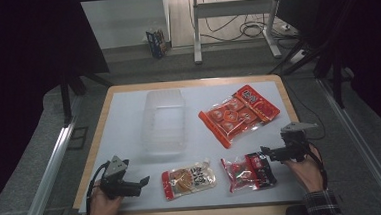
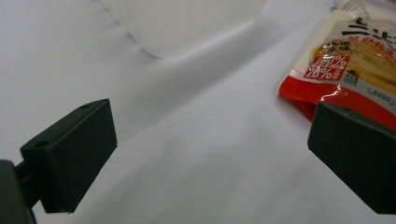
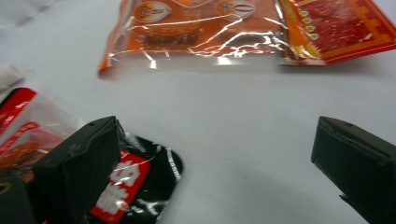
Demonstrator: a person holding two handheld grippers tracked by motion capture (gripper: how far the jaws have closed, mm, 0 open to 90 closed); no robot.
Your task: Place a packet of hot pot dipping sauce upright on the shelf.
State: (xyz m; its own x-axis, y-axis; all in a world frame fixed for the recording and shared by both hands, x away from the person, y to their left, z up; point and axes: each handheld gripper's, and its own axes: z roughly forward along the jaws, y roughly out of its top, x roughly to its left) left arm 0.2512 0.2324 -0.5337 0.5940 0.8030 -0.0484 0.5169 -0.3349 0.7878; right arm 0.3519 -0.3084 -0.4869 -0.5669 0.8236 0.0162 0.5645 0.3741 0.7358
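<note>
Crinkly plastic: red-and-black snack pouch lying flat near the front edge of the surface, right of centre
Key relation: pouch's black end sits right at the right hand-held gripper, just inward of it; long axis runs roughly along the front edge, so the short end faces the jaws
Right hand-held gripper state: jaws wide apart, nothing in them; in the right gripper view one jaw hangs over the pouch's black corner
Left hand-held gripper: also spread wide and holding nothing, near the front left corner
Left's neighbour: cream-and-red noodle-looking pouch just beside it, glossy, flat, up close
Nearer hand for the red-black pouch: right one, easily
Other stuff: clear ribbed plastic tub mid-surface, big shiny orange multipack toward the back right corner
Guess: next is probably a pinch on that black end
</note>
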